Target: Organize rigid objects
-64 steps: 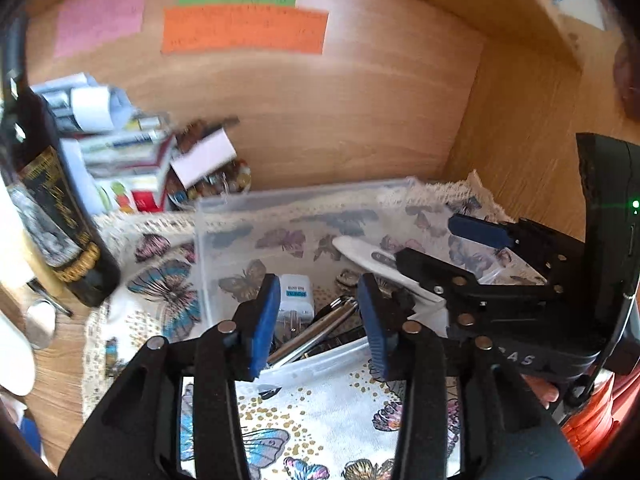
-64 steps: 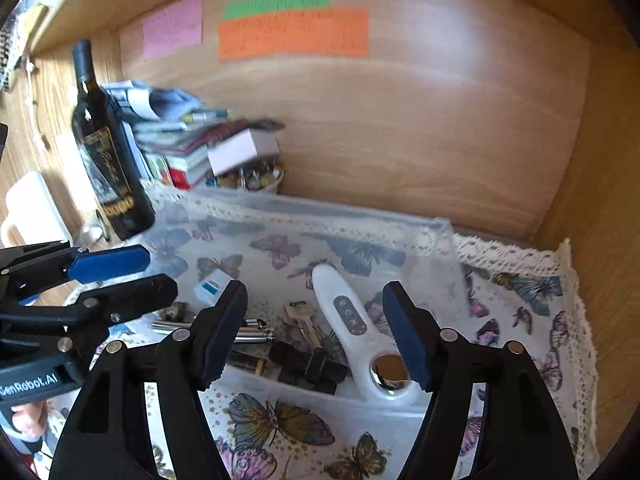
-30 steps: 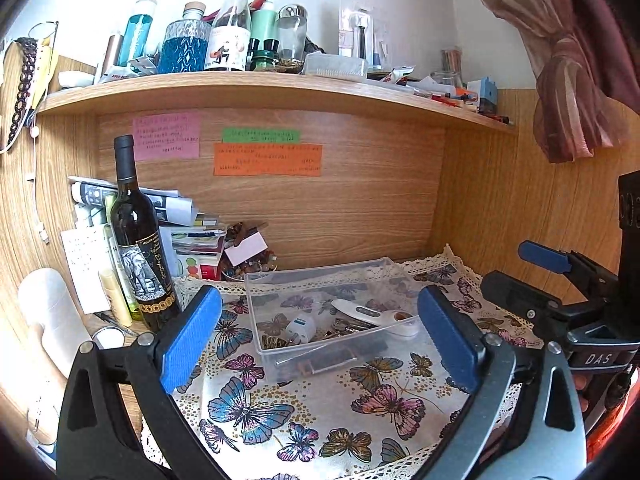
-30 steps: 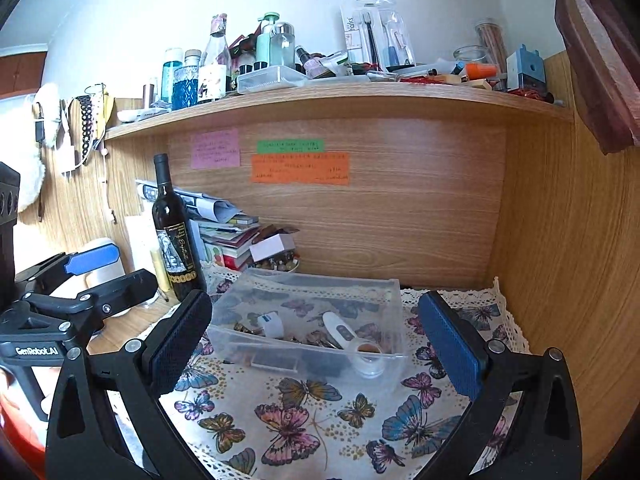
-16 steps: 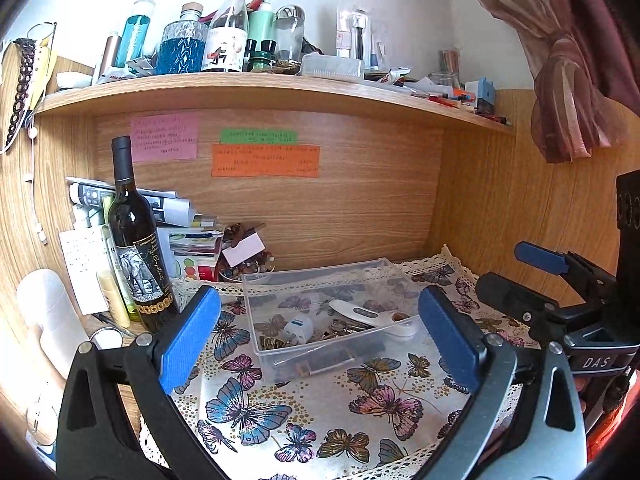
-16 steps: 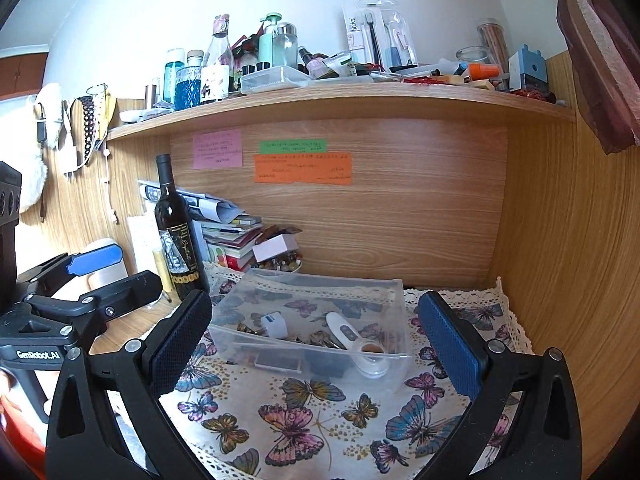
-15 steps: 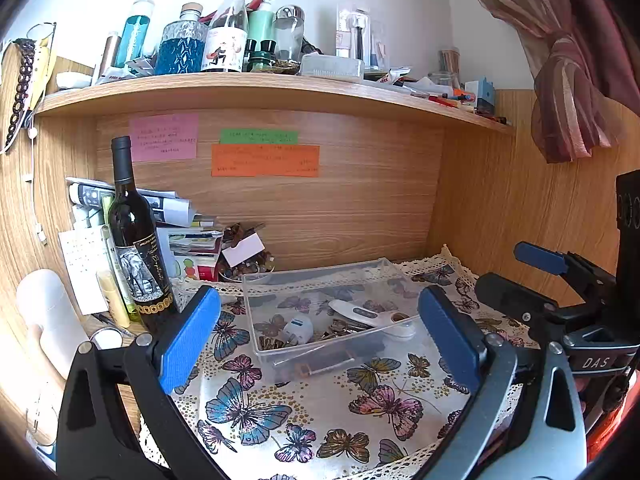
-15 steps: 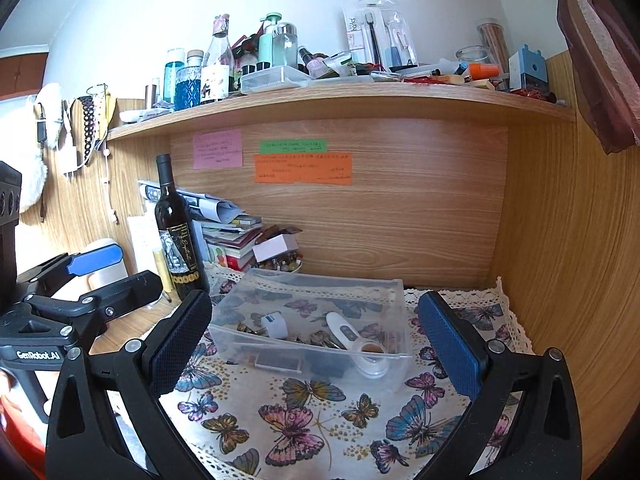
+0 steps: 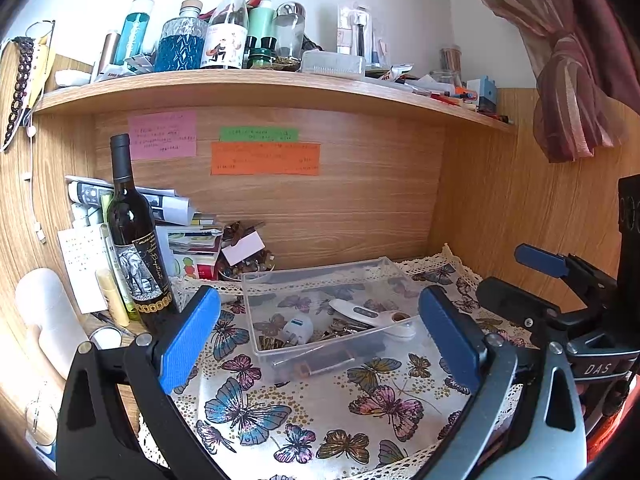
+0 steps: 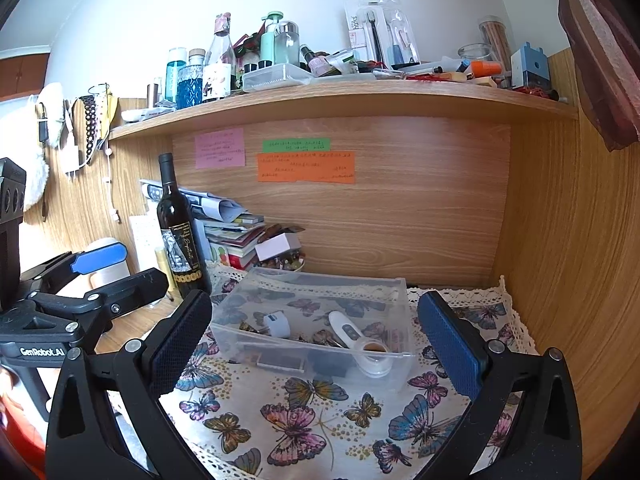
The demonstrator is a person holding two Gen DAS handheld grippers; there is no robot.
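Note:
A clear plastic box (image 9: pixel 256 344) stands on the butterfly cloth (image 9: pixel 320 412); it also shows in the right wrist view (image 10: pixel 392 360). In it lie a white thermometer (image 9: pixel 360 312) (image 10: pixel 348 330), a small white plug (image 9: pixel 298 326) (image 10: pixel 276 322), keys and dark items. My left gripper (image 9: pixel 320 332) is wide open and empty, held back in front of the box. My right gripper (image 10: pixel 316 336) is wide open and empty, also back from the box. Each gripper shows at the side of the other's view (image 9: pixel 560 300) (image 10: pixel 100 284).
A dark wine bottle (image 9: pixel 134 240) (image 10: pixel 178 232) stands left of the box beside stacked books and papers (image 9: pixel 188 240). A bowl of small things (image 9: pixel 248 264) sits behind. A crowded shelf (image 9: pixel 260 84) runs overhead. Wooden walls close the back and right.
Both grippers have pulled back from inside the box and opened wide. Over the last half second almost nothing has moved.

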